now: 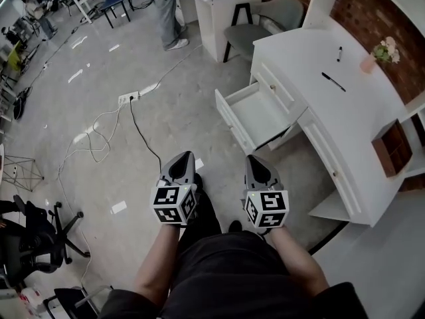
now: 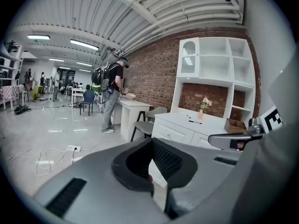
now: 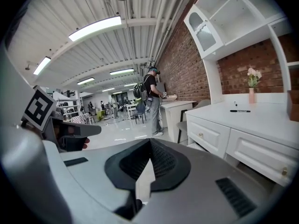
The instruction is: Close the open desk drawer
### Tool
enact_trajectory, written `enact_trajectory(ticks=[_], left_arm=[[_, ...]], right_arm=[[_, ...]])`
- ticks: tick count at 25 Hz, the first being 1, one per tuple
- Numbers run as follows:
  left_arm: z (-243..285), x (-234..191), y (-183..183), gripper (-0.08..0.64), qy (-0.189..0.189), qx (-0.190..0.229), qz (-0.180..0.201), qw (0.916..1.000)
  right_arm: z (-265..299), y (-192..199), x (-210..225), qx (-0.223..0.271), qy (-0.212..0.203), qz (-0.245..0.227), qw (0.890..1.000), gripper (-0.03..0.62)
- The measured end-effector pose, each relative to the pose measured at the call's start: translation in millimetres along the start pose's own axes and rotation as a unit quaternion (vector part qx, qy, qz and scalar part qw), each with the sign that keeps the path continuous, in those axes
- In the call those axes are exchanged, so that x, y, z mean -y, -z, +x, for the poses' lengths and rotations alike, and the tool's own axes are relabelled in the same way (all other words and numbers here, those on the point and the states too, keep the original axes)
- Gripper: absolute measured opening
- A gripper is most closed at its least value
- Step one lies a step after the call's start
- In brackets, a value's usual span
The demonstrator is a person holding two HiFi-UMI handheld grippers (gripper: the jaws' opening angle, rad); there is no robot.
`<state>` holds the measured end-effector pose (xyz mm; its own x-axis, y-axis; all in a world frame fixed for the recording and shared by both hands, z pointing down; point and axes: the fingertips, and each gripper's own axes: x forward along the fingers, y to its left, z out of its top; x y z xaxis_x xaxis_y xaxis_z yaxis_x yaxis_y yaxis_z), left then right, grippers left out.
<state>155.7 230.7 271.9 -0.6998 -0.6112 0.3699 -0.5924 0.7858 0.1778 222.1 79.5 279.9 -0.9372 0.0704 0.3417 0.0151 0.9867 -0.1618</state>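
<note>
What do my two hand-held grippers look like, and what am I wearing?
The left hand-held gripper and right hand-held gripper are both smooth grey shells that taper toward the jaws, lined with black textured pads. Each carries a white cube printed with black square markers. No cables show. The clothing is dark.

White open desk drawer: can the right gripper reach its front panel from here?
Probably yes. The right gripper, jaws shut, is held short of the white open desk drawer, with only grey floor between; nothing blocks the front panel.
</note>
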Motion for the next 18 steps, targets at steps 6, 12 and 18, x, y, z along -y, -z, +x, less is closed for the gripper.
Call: enact_trajectory(ticks=[6, 12, 18], left_arm=[[60.1, -63.2, -19.5, 0.009, 0.019, -0.014, -0.006, 0.9997], [118.6, -122.9, -40.0, 0.009, 0.057, -0.045, 0.004, 0.9974], [175.0, -158.1, -43.5, 0.009, 0.101, -0.075, 0.012, 0.992]], right_arm=[[79.1, -12.3, -8.1, -0.013, 0.024, 0.014, 1.0, 0.005], [151.6, -22.6, -16.2, -0.033, 0.072, 0.047, 0.996, 0.005], [196.1, -20.0, -10.0, -0.046, 0.13, 0.078, 0.987, 0.005]])
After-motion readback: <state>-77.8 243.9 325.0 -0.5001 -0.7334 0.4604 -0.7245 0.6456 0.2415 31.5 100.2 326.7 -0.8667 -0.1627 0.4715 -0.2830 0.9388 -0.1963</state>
